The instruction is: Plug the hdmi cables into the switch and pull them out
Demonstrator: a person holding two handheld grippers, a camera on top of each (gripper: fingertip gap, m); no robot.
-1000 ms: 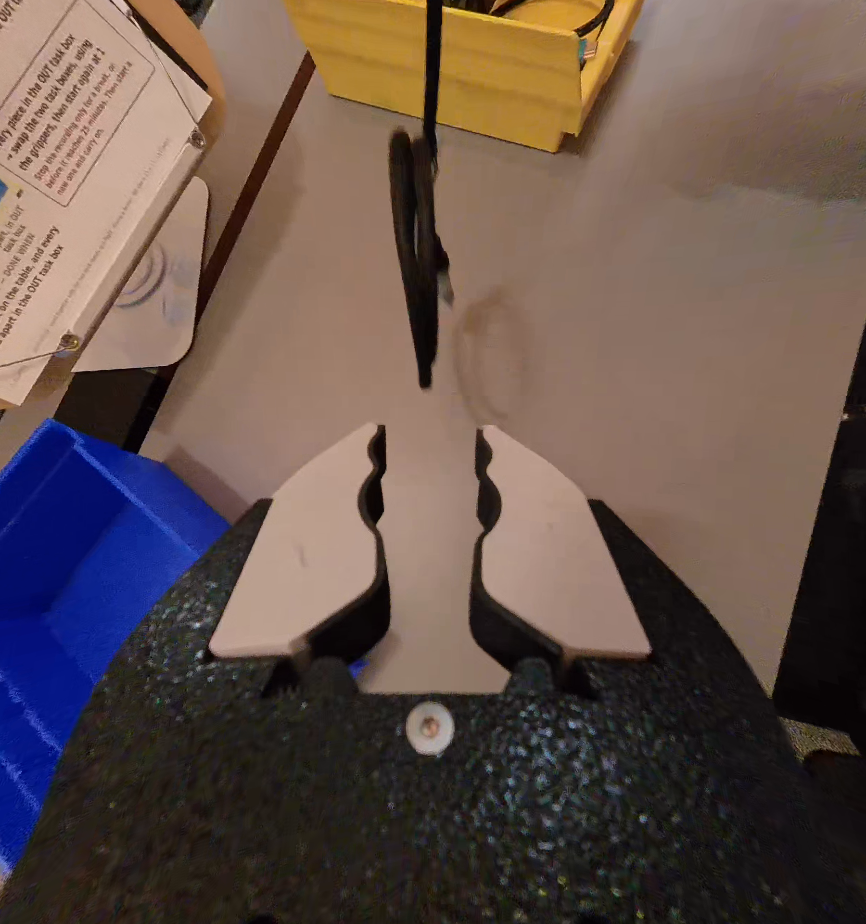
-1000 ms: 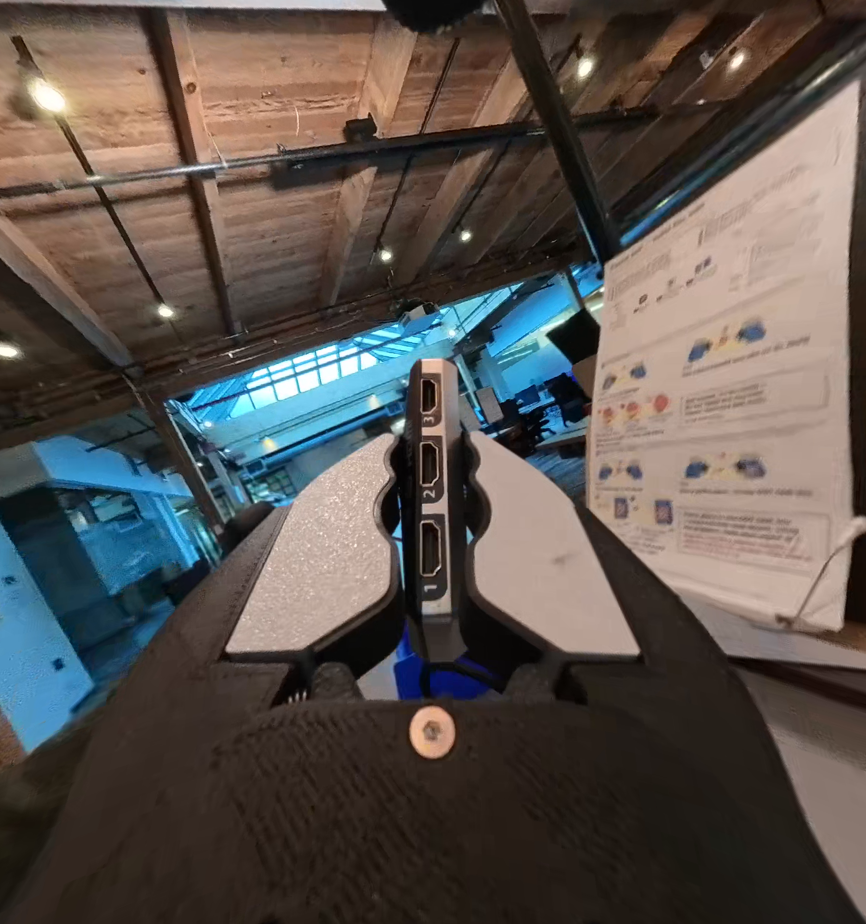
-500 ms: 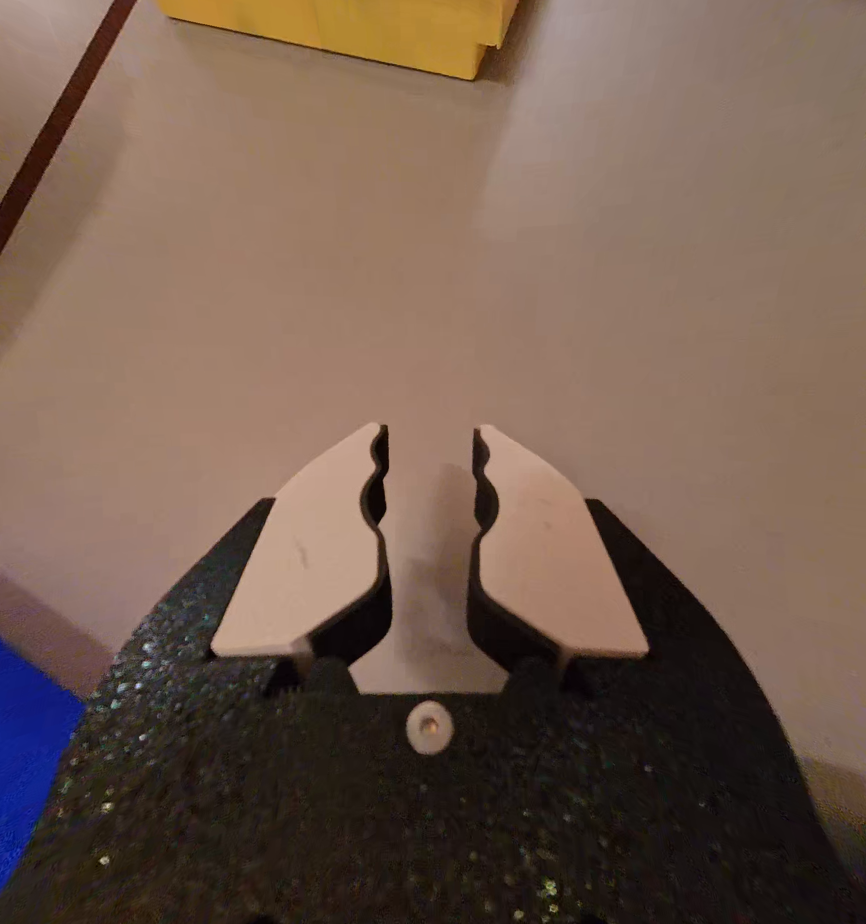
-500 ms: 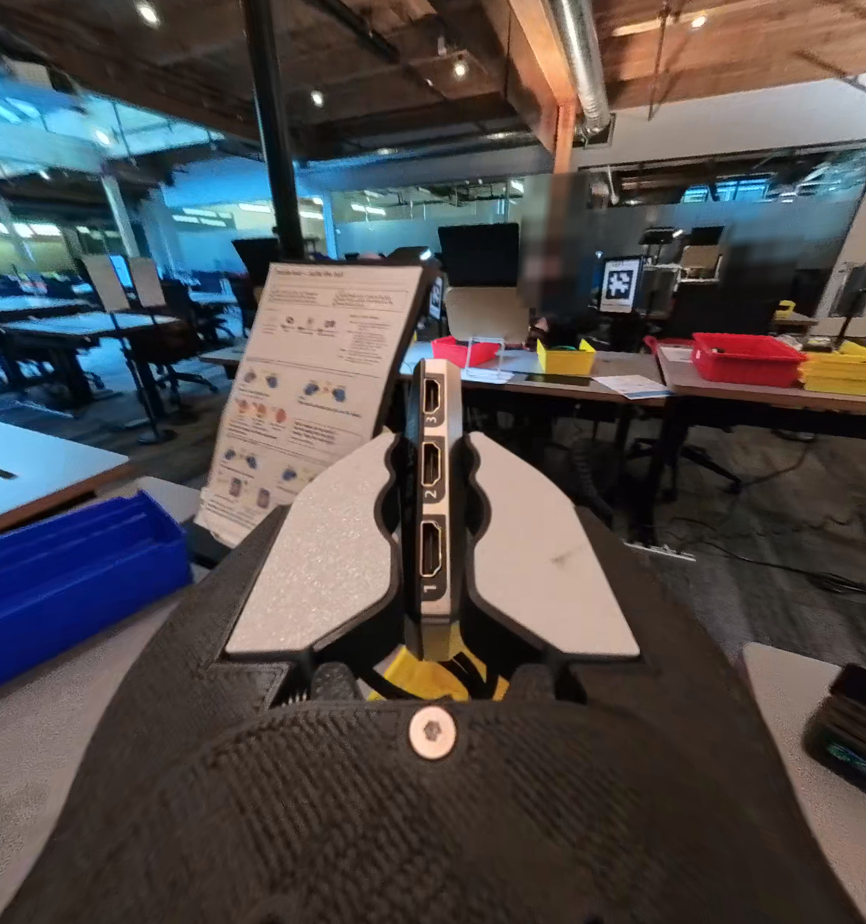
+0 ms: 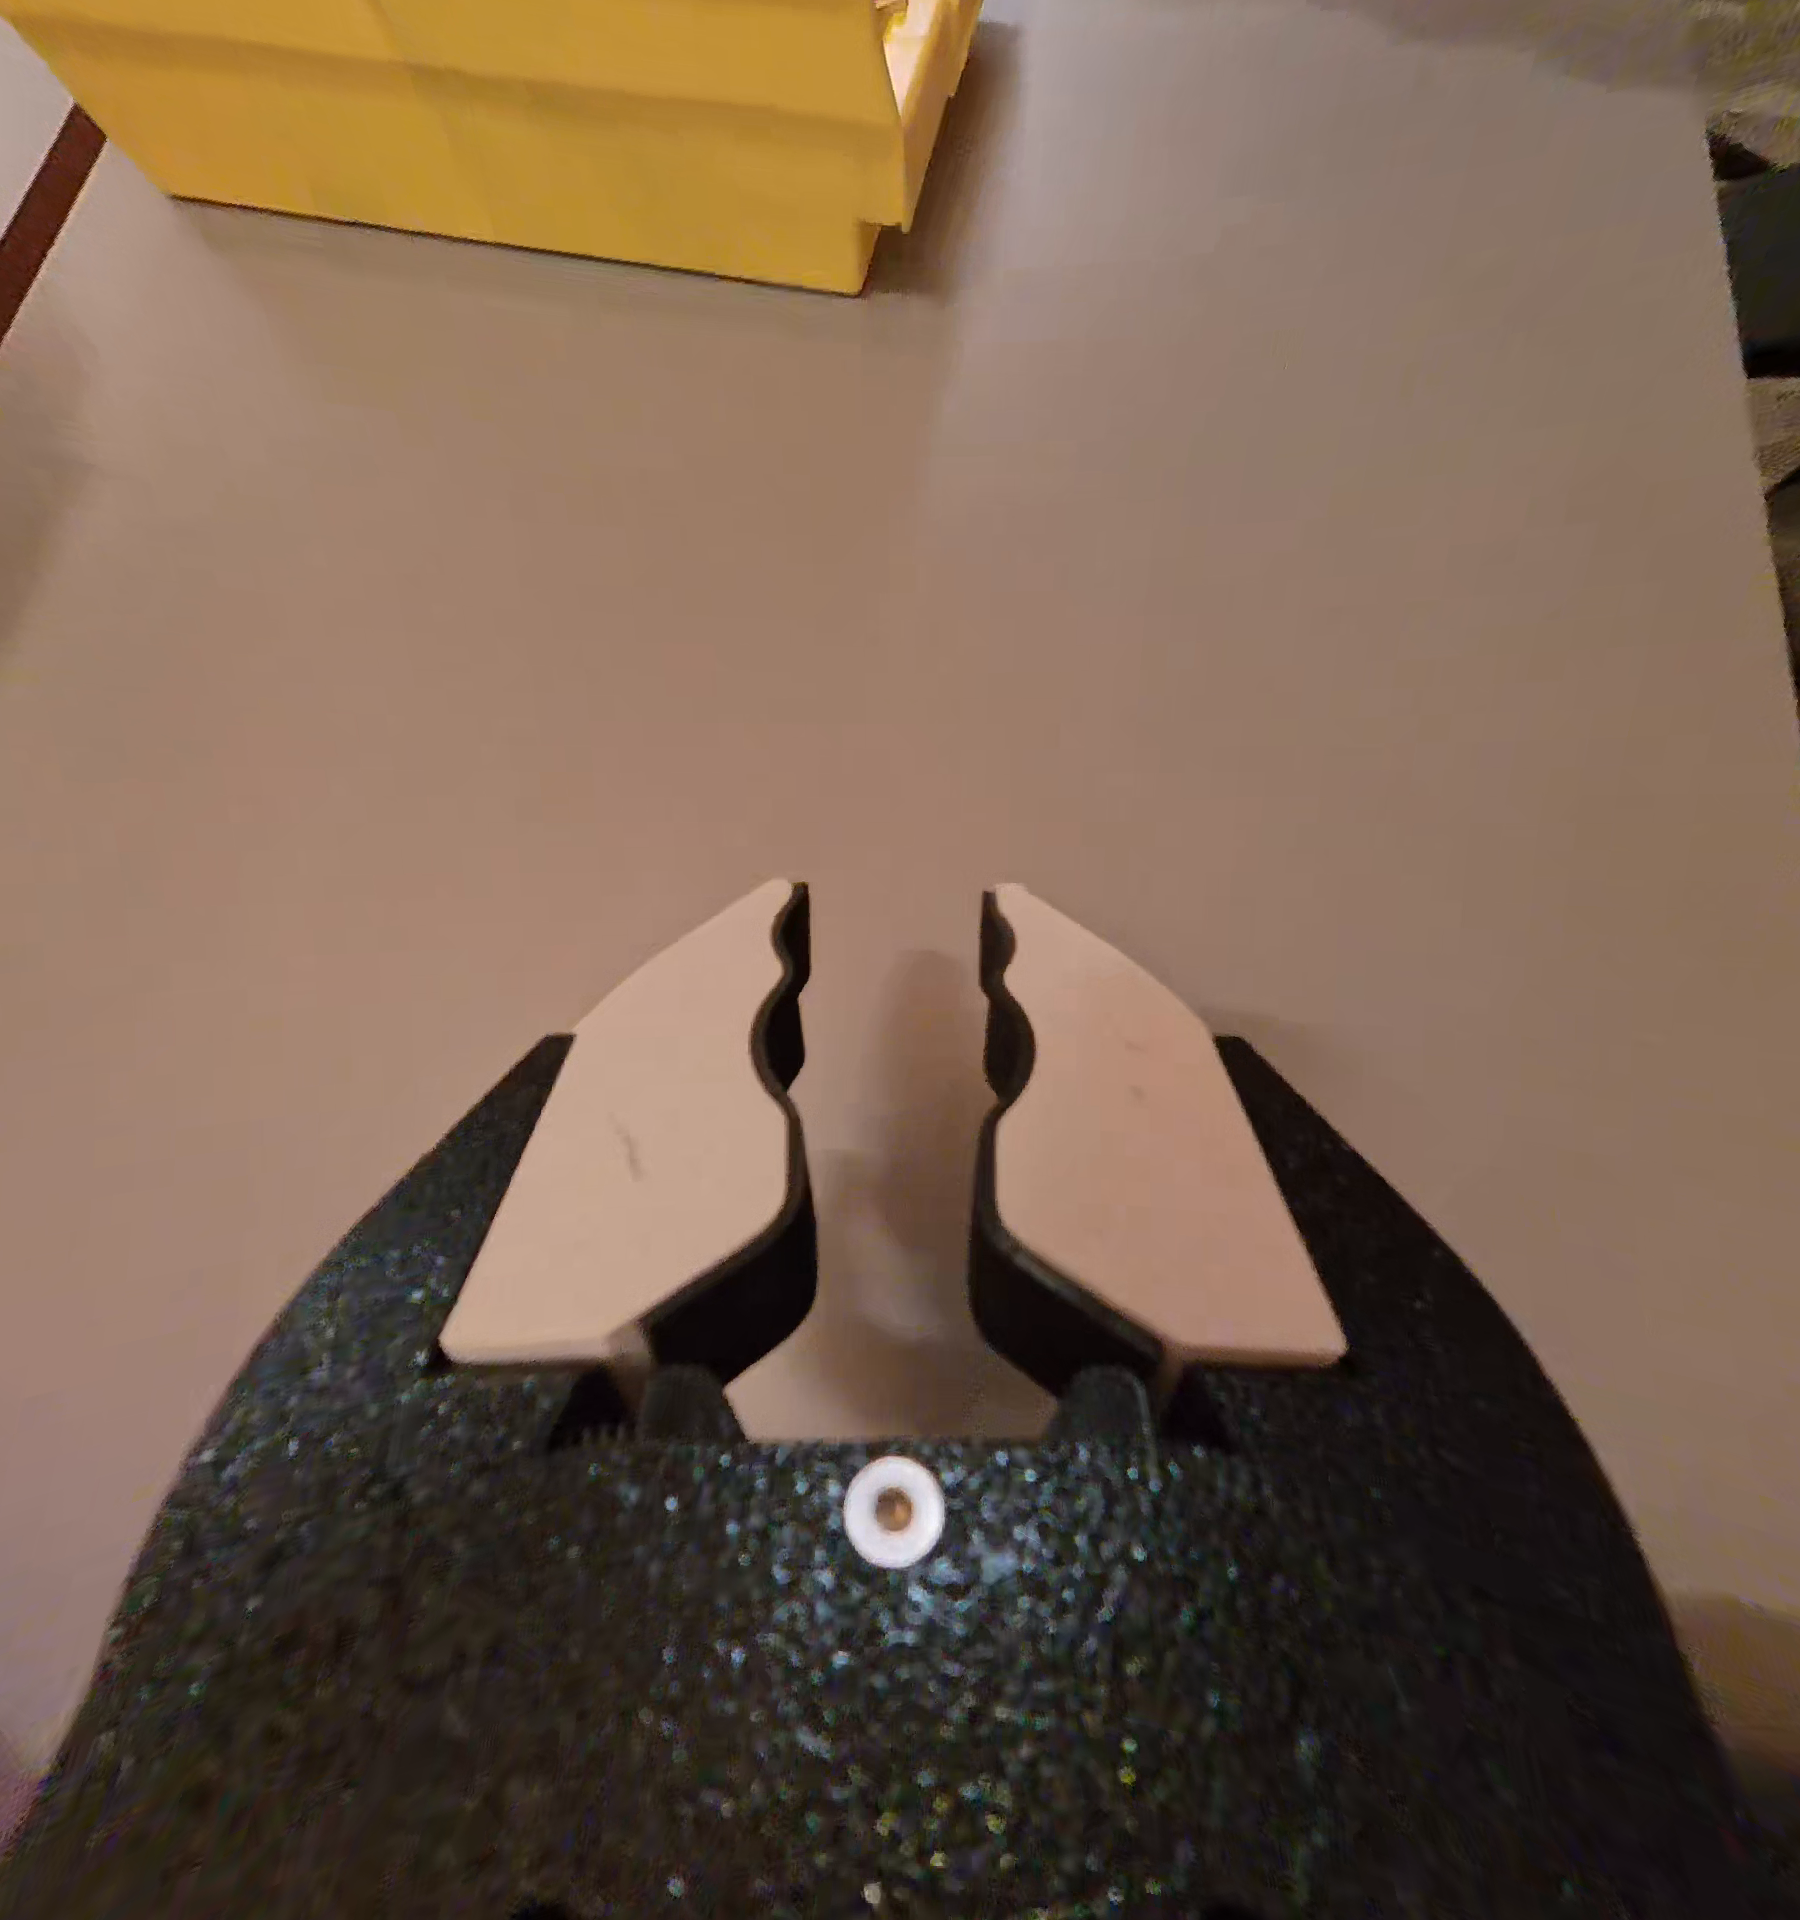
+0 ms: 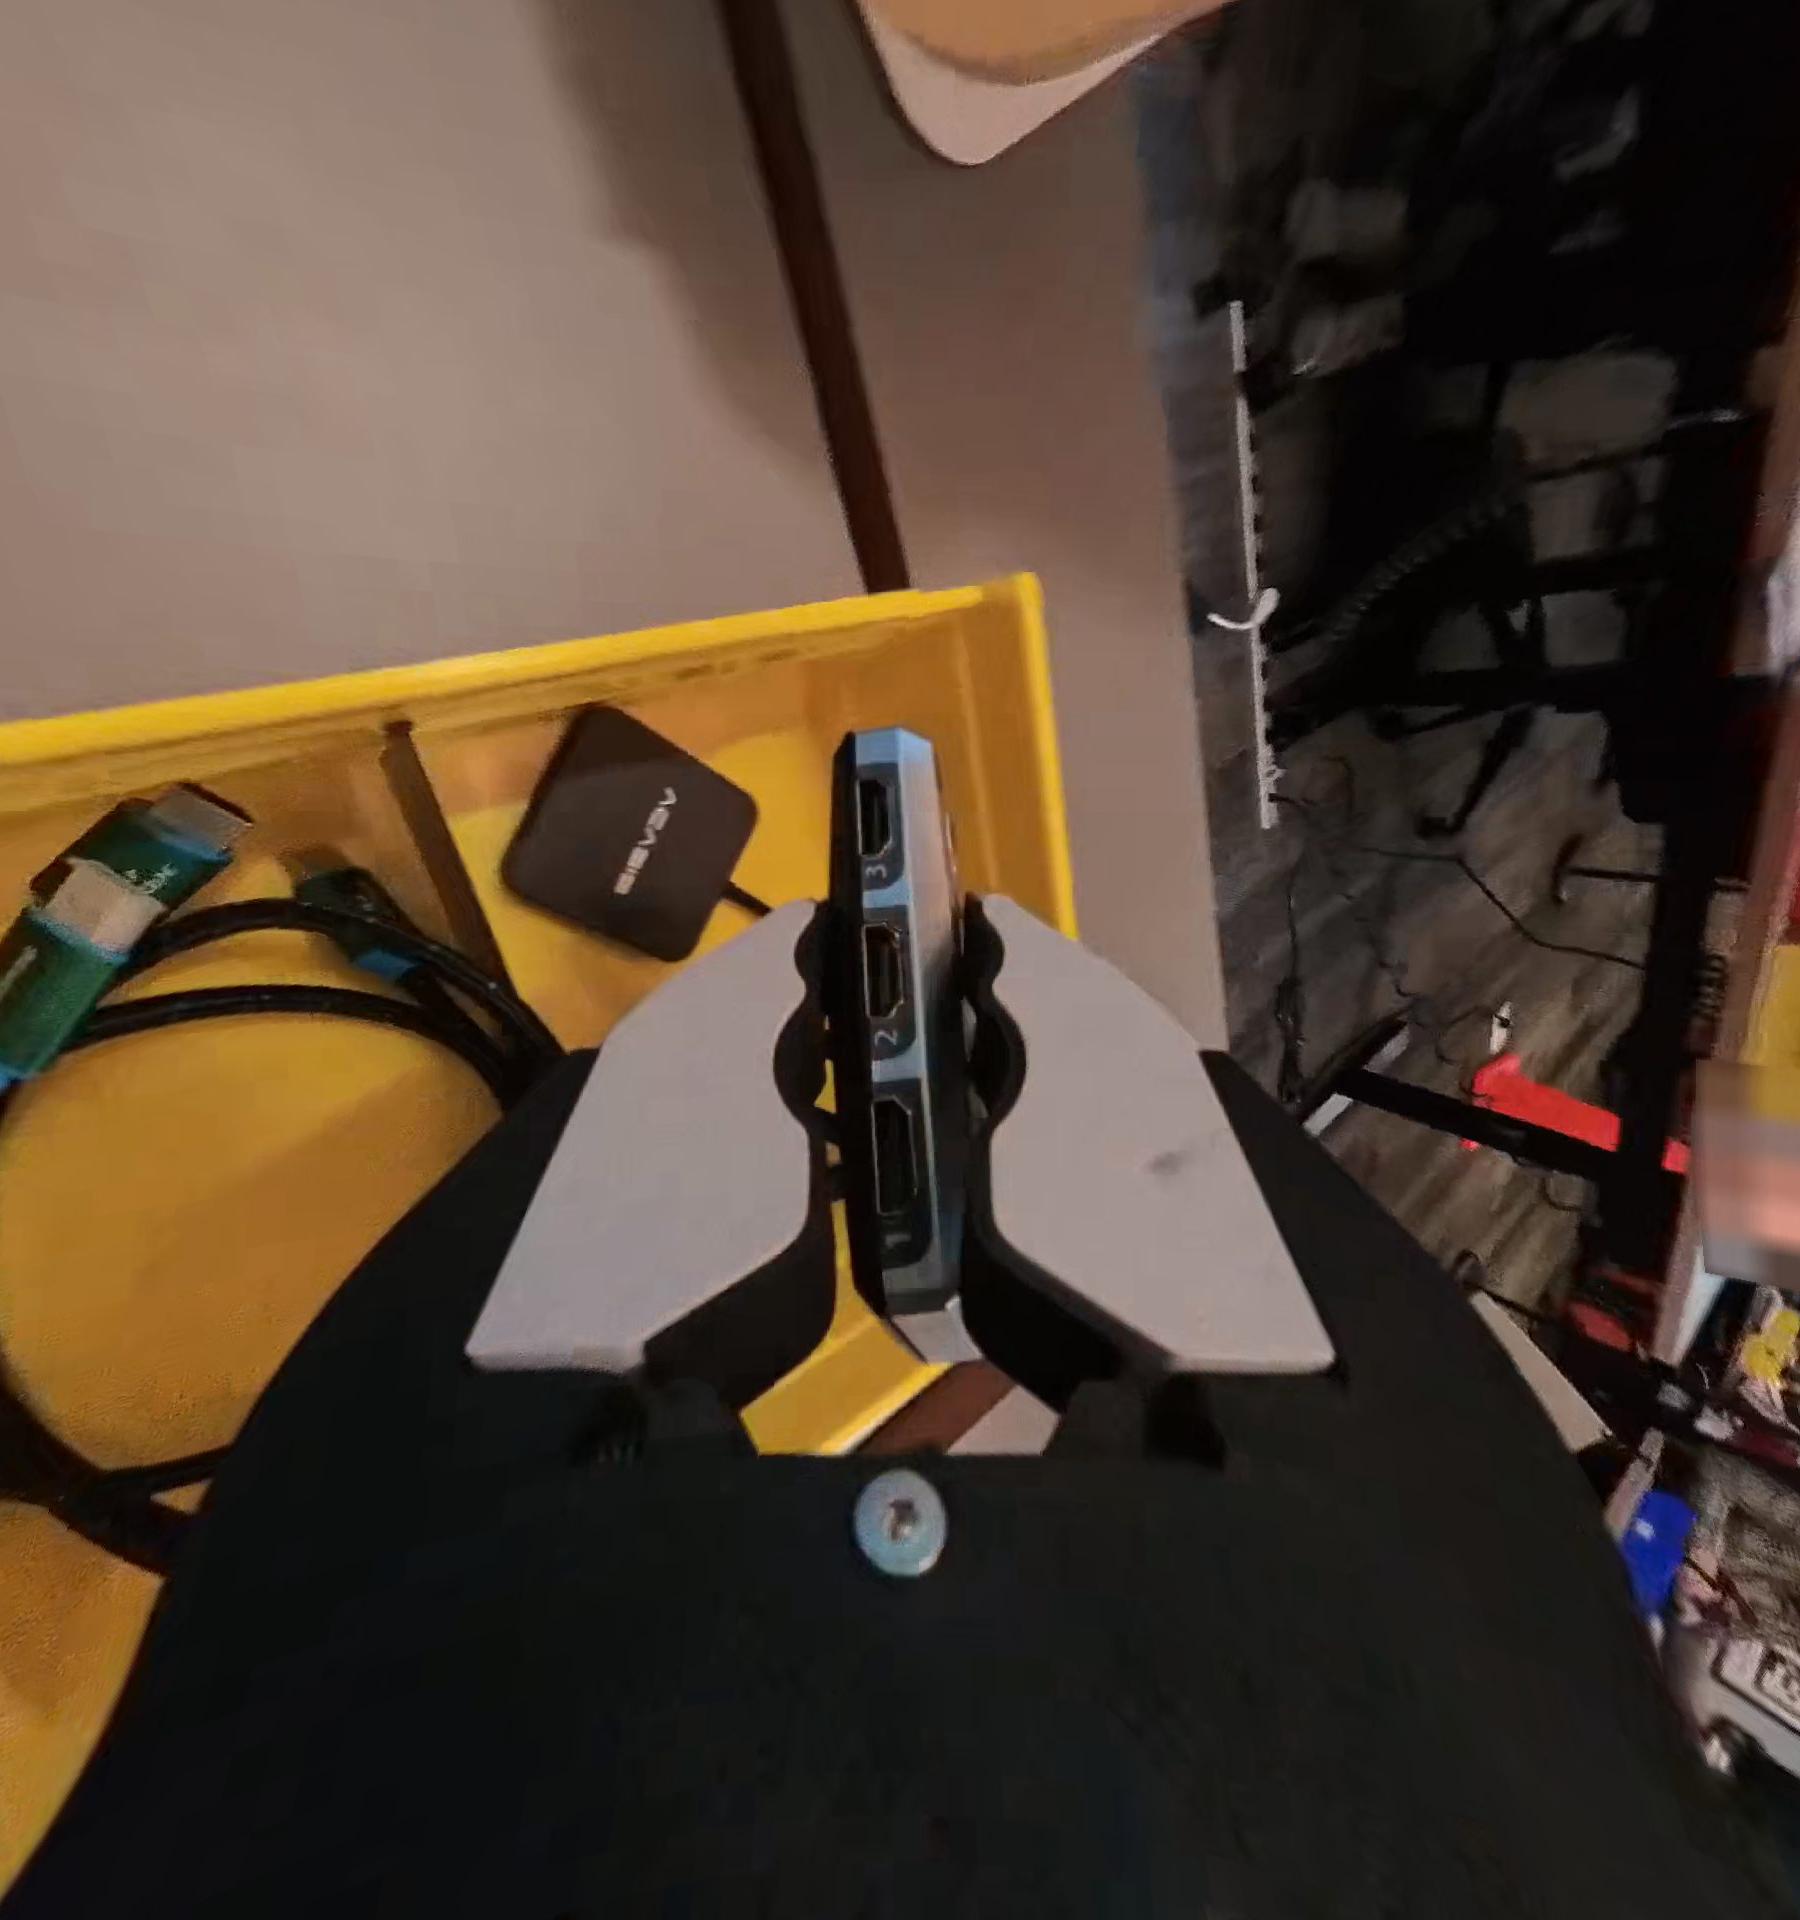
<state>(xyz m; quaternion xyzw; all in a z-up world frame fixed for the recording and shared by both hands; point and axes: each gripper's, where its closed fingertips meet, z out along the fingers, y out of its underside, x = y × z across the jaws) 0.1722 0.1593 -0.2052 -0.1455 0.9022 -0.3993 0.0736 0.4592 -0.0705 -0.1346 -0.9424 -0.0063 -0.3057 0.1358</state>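
Left gripper point(image 5: 894, 914): jaws stand apart with a narrow gap, nothing between them; it hangs over bare tabletop point(image 5: 1291, 623).
Right gripper point(image 6: 894, 904): jaws closed on the switch point(image 6: 901, 997), which is clamped by its two flat faces.
Switch: slim grey-blue body, held on edge above the yellow bin point(image 6: 1021, 727); its port edge faces the camera with three empty ports in a row.
HDMI cables point(image 6: 283, 997): black braided, coiled in the left compartment of the yellow bin; none is plugged into the switch.
Cable plugs point(image 6: 96, 914): green and blue shells with metal tips, lying side by side at the upper left of the coil.
Black square device point(image 6: 626, 831): flat, rounded corners, thin lead at one corner; lies in the right compartment, just left of the switch.
Divider point(image 6: 439, 831): dark strip between the two compartments.
Yellow bin, left wrist view point(image 5: 522, 135): at the far edge of the tabletop, well apart from the left gripper.
Obstructions: right gripper body covers the near part of the bin.
Markings: printed marks beside each port and on the black device; not reproduced.
Background: right side blurred; dark floor and furniture only.
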